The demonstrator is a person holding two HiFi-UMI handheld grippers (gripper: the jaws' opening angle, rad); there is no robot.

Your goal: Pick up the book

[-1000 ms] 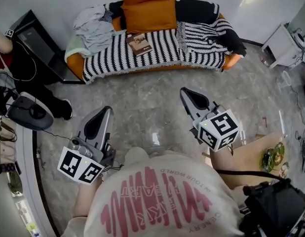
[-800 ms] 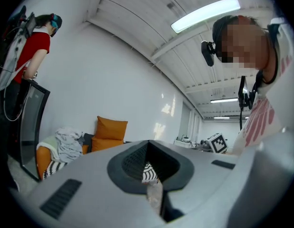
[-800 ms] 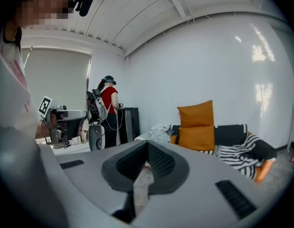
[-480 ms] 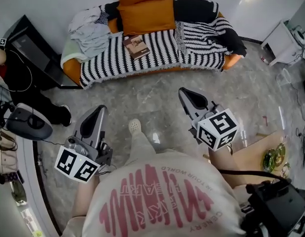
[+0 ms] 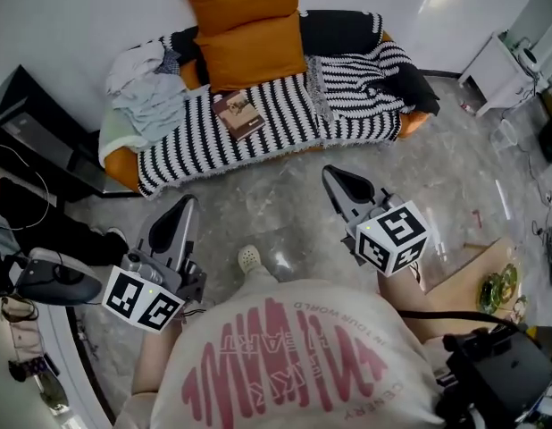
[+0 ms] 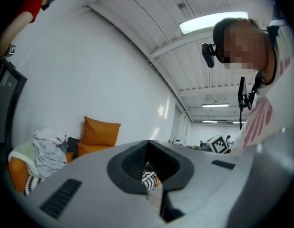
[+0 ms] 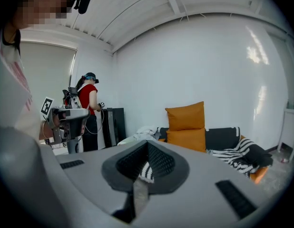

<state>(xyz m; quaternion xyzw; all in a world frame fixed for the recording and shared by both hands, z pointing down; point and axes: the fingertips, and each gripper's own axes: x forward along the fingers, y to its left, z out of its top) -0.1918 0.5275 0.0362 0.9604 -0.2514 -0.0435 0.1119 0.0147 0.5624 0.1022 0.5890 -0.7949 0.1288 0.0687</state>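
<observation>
Head view: the book (image 5: 239, 115) lies untouched on the striped sofa (image 5: 289, 114), upper centre. The left tongs (image 5: 187, 206) and right tongs (image 5: 332, 175) are pressed together, apparently empty, well apart from it; approach and grasp remain.

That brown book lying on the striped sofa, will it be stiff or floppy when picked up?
The book looks thin and flat, so probably light, and it may flex if gripped by one edge. It lies flat on the soft striped blanket, so pressing down would likely sink it rather than slide it. Rolling seems unlikely.
</observation>
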